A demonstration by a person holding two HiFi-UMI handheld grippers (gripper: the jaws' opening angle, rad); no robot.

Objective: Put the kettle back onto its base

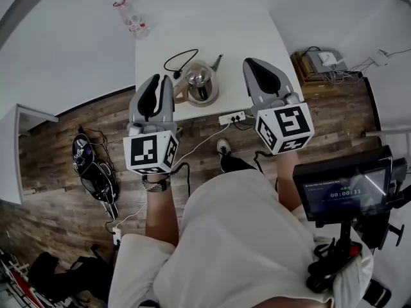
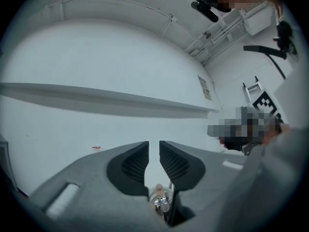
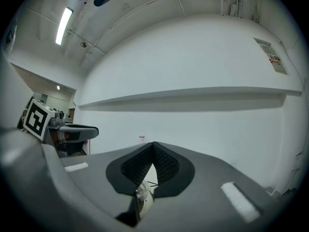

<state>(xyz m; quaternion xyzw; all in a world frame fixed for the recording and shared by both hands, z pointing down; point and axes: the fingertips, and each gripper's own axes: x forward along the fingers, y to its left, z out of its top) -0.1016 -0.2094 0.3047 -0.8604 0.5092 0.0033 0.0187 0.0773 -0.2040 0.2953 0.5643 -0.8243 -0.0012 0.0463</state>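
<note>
There are two grippers, the left gripper point(image 1: 162, 79) and the right gripper point(image 1: 249, 63), and each carries one marker cube, making two cubes. There is one white table point(image 1: 257, 31), one steel kettle point(image 1: 199, 81), one looped black cable point(image 1: 180, 59), one clear bottle point(image 1: 131, 19), one white power strip point(image 1: 231, 117) and one lit screen point(image 1: 343, 191). One shoe point(image 1: 223, 147) shows below the table's edge.

Handheld rig: the left grey moulded-plastic gripper point(image 1: 160, 77) and the right grey moulded-plastic gripper point(image 1: 248, 61) have tapered jaws lined with black ribbed pads point(image 2: 135, 162). Each carries a white cube printed with black square markers point(image 1: 151, 151). Wearer: pale cream short-sleeved shirt point(image 1: 237, 236); metallic band point(image 1: 155, 185) at left wrist.
</note>
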